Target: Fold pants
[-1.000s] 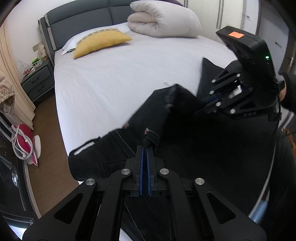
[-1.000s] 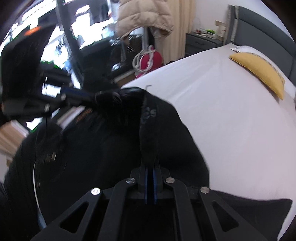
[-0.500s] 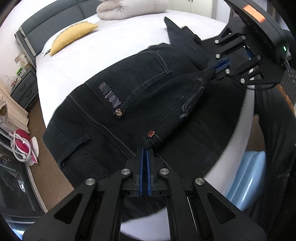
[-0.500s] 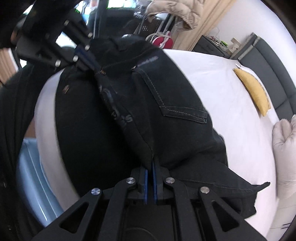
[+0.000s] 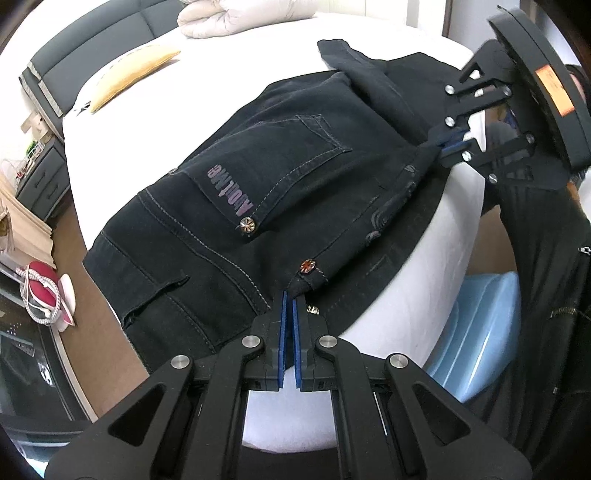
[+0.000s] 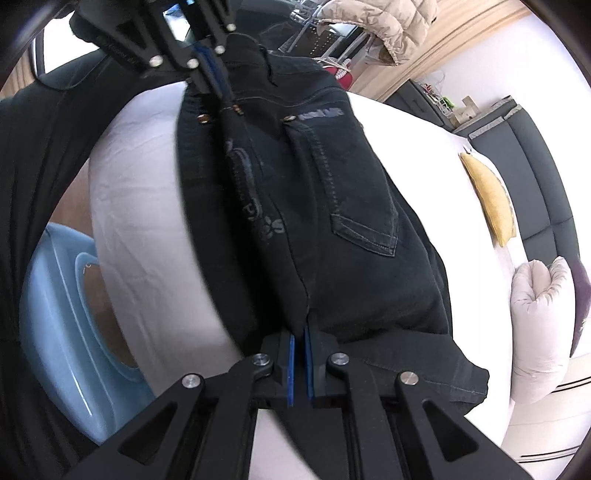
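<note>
Black jeans (image 5: 280, 177) lie spread on the white bed (image 5: 229, 70), back pocket up, near the bed's front edge; they also show in the right wrist view (image 6: 332, 206). My left gripper (image 5: 289, 299) is shut on a fold of the waistband beside a copper rivet. My right gripper (image 6: 300, 332) is shut on the same folded edge further along; it shows in the left wrist view (image 5: 448, 142). The fold is stretched taut between the two grippers, over the mattress edge.
A yellow pillow (image 5: 133, 70) and a rolled cream duvet (image 5: 243, 16) lie at the head of the bed. A light blue tub (image 5: 476, 325) stands on the floor by the bed's edge. A dark nightstand (image 5: 40, 177) and a red bag (image 5: 44, 291) are at left.
Both grippers have lowered the bunched jeans onto the bed and pulled them flat. The fold between the grippers has stretched out straight and moved toward the bed's front edge.
</note>
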`<state>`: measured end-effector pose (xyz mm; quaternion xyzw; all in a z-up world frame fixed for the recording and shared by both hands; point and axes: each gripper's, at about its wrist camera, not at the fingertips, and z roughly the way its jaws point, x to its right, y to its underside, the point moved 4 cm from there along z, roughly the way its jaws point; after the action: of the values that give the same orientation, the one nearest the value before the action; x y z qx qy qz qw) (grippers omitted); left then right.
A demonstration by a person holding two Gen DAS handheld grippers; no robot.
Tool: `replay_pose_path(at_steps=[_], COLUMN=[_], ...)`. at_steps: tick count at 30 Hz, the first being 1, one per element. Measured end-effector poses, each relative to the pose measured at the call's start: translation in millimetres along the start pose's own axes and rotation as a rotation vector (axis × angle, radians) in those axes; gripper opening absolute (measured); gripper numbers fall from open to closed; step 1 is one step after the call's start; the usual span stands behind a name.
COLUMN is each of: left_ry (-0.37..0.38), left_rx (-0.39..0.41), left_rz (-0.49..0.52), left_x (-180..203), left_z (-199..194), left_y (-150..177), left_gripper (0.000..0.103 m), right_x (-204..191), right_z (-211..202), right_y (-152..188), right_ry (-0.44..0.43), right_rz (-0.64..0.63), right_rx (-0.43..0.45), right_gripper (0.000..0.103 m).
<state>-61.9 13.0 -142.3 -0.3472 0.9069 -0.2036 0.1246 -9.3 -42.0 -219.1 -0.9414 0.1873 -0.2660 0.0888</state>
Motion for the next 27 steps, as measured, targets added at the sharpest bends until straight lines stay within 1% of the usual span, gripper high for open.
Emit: replay_pose_path(at_steps=[1, 4, 7, 13, 14, 18, 22, 24, 27], left_ry=[0.001, -0.002, -0.010, -0.003, 0.001, 0.014, 0.062, 0.077, 0.094], left_rx=[-0.002, -0.011, -0.020, -0.030, -0.043, -0.076, -0.125, -0.104, -0.022], left_rz=[-0.001, 0.006, 0.010, -0.030, -0.038, -0.043, -0.096, -0.116, -0.188], left_x=[-5, -4, -4, -18, -19, -23, -32, -37, -47], left_z=[1, -2, -7, -6, -4, -10, -21, -34, -51], left_y=[-1, 3, 7, 9, 11, 17, 30, 29, 7], left_gripper=[0.002, 0.002, 0.002, 0.003, 0.005, 0.005, 0.005, 0.005, 0.005], right_x=[-9, -20, -25, -34, -37, -44, -46, -48, -50], right_z=[-3, -3, -4, 0, 0, 8, 10, 11, 13], right_y=[4, 6, 5, 1, 1, -1, -1, -3, -4], right_ry=[0.001, 0.026, 0.040, 0.061, 0.059, 0.064, 0.063, 0.077, 0.087], right_rz=[-0.002, -0.014, -0.016, -0.029, -0.028, -0.051, -0.021, -0.025, -0.019], right_rx=[-0.002, -0.010, -0.013, -0.025, -0.029, -0.045, -0.037, -0.038, -0.042], right_gripper=[0.006, 0.006, 0.006, 0.006, 0.006, 0.007, 0.008, 0.008, 0.008])
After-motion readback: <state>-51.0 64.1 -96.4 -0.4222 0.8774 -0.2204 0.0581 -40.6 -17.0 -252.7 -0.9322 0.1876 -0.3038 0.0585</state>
